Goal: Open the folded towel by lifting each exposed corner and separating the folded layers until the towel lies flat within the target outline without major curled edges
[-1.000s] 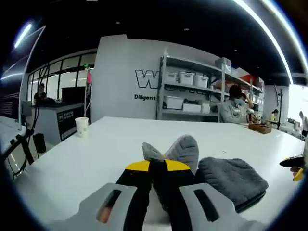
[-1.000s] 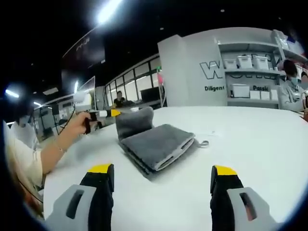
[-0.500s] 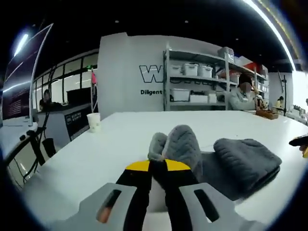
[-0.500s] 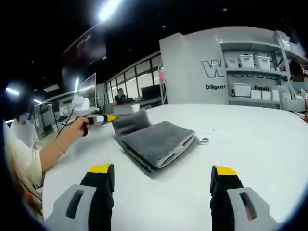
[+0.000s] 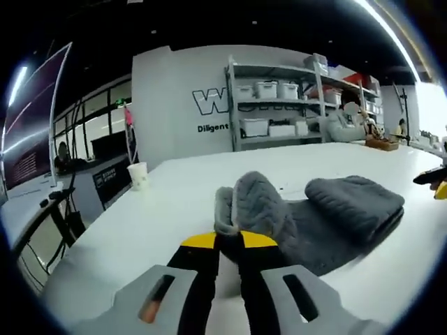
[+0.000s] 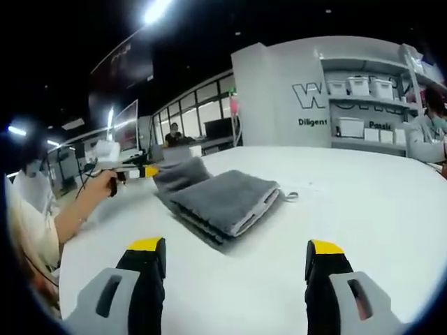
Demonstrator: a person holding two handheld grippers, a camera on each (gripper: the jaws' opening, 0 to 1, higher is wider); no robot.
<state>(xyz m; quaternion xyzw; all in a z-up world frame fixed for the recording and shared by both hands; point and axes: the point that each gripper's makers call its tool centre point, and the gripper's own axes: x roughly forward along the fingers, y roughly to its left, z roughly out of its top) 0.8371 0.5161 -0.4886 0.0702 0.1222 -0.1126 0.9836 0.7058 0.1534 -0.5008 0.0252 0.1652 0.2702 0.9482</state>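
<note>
Right gripper view: towel lengthwise away.

You are in a big indoor work room, like a lab or a workshop with an office next to it. At the top middle of the left gripper view you see a grey wall with big letters and metal shelves full of white boxes, and people sit at the far right end of your long white table. At the left of the right gripper view there are glass-walled rooms with a person at a desk, and long lights shine on the dark ceiling.
</note>
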